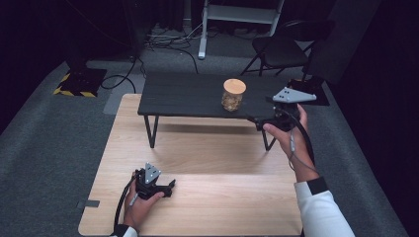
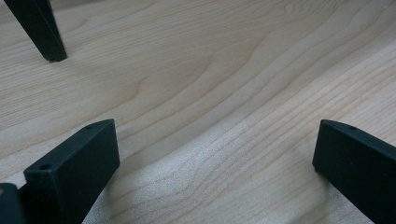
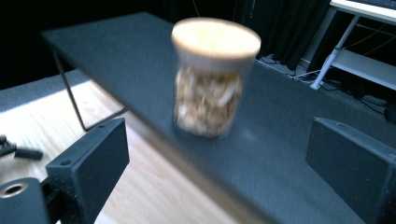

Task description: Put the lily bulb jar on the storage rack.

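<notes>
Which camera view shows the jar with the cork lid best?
The right gripper view: the jar is close and large between the open jaws, though slightly blurred. In the high view it is small, standing on the black shelf.

grey carpet [image 1: 44, 138] | black curtains [image 1: 385, 59] | folding chair [image 1: 281, 49]

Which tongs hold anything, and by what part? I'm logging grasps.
Neither: the left tongs and right tongs are open and empty; the jar stands untouched on the shelf.
</notes>
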Demonstrator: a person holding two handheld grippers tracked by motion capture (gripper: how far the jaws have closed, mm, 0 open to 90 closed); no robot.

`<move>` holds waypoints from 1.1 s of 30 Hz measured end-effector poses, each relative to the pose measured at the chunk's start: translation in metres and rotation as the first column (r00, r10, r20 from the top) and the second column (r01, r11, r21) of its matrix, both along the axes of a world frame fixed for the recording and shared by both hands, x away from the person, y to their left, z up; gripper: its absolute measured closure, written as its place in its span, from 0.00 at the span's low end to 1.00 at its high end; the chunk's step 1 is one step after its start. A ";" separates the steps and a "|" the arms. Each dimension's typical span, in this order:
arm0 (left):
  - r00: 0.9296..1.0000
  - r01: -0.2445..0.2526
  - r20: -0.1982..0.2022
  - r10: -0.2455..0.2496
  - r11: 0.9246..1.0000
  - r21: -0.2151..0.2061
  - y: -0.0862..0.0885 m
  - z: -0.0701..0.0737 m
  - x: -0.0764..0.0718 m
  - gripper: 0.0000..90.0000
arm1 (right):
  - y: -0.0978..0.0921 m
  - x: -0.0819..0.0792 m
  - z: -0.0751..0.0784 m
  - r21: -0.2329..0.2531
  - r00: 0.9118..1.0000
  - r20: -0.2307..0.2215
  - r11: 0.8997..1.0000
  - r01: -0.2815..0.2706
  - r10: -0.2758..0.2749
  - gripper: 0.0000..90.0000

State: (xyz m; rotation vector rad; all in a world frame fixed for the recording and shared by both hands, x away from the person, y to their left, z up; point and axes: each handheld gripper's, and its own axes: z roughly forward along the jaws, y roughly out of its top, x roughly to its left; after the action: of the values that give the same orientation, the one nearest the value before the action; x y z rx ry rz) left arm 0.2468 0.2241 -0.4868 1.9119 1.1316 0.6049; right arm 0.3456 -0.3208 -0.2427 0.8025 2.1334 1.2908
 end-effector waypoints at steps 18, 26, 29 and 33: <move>1.000 0.000 0.000 0.000 1.000 -0.001 0.000 0.000 0.000 0.01 | -0.043 -0.056 -0.074 -0.007 0.999 -0.009 0.999 0.041 -0.041 0.06; 1.000 0.001 0.000 -0.001 1.000 -0.001 0.000 0.000 0.000 0.01 | -0.048 -0.067 -0.115 -0.042 0.998 -0.053 0.998 0.040 -0.042 0.06; 1.000 0.001 0.000 -0.001 1.000 0.000 0.000 0.000 0.000 0.01 | -0.049 -0.068 -0.129 -0.058 0.996 -0.078 0.998 0.039 -0.043 0.06; 1.000 0.002 0.000 -0.002 1.000 0.000 0.000 0.000 0.000 0.01 | -0.049 -0.072 -0.145 -0.087 0.994 -0.099 0.996 0.030 -0.039 0.06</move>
State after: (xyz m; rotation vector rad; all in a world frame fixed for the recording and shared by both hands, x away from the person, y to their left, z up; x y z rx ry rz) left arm 0.2467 0.2243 -0.4867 1.9129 1.1300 0.6042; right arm 0.2737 -0.3698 -0.3877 0.8810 2.2271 1.1556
